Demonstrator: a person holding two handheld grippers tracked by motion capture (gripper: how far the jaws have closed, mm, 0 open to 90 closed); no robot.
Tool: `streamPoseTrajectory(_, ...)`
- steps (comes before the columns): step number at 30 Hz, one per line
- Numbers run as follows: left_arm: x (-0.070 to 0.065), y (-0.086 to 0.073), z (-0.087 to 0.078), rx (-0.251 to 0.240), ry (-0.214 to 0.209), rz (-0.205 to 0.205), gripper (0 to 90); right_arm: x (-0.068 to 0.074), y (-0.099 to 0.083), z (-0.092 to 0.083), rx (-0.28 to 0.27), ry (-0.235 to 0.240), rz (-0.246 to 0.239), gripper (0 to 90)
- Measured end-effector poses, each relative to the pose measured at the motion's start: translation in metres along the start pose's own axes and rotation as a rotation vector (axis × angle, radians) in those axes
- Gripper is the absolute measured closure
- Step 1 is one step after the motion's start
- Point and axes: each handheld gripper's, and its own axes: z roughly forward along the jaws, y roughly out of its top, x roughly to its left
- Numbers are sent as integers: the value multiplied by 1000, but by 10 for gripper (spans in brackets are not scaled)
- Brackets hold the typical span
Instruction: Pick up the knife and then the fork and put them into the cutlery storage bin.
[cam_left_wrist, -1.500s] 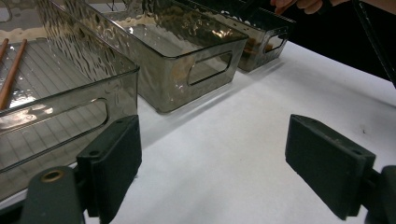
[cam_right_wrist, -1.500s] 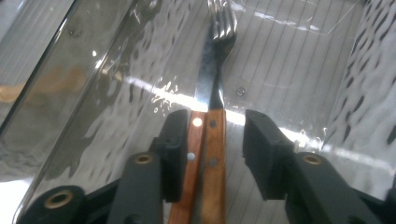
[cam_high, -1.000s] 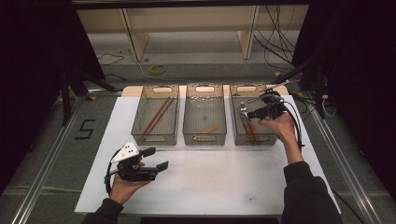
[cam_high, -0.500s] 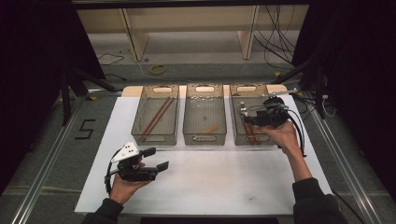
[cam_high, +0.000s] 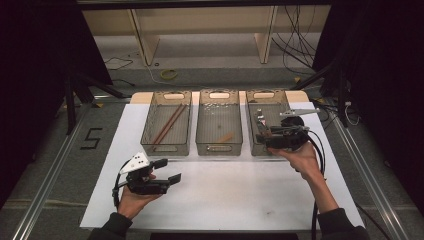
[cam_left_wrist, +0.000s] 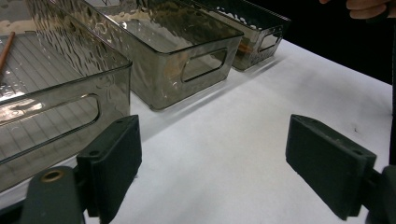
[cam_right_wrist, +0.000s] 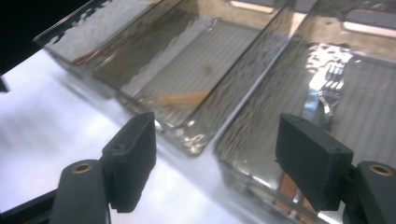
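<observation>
The right gripper (cam_high: 264, 136) is hanging over the near end of the smoky translucent plastic bin on the right (cam_high: 252, 135), and its jaws have just been opening; in the right gripper view they are standing wide with nothing between the pads. Inside that bin a shiny metal fork (cam_right_wrist: 327, 88) is lying flat on the ribbed floor, tines pointing toward the far end, and just below the right jaw a brown wooden handle (cam_right_wrist: 286, 186) is peeking through the near wall. By the look of it, the hand is finishing a drop-off in this bin. The left gripper (cam_high: 166, 171) is waiting low over the white table sheet (cam_high: 235, 195), well apart from the bins, jaws spread wide and gripping nothing. The middle smoky bin (cam_high: 219, 146) is holding a short orange-brown stick (cam_high: 225, 137), and the left smoky bin (cam_high: 165, 146) is carrying a pair of long reddish-brown chopsticks (cam_high: 167, 124). To round this step off cleanly, the right hand should be keeping the jaws spread and lifting straight up until the pads are clearing the bin's rim before swinging away, since a sideways pull could be catching the thin wall and dragging the light bin across the sheet. Steady on the cable too, which is trailing beside the wrist.
</observation>
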Motion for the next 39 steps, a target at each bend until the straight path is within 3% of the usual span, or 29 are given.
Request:
streamPoseTrajectory(15, -1, -1, 2, 11, -15, -4, 179, 22, -29, -9, -49, 79, -27, 257)
streamPoseTrajectory(25, -2, -1, 2, 18, -20, -8, 179, 34, -48, -13, -88, 98, -56, 249)
streamPoseTrajectory(39, -3, -1, 3, 31, -37, -12, 180, 42, -77, -19, -138, 136, -47, 239)
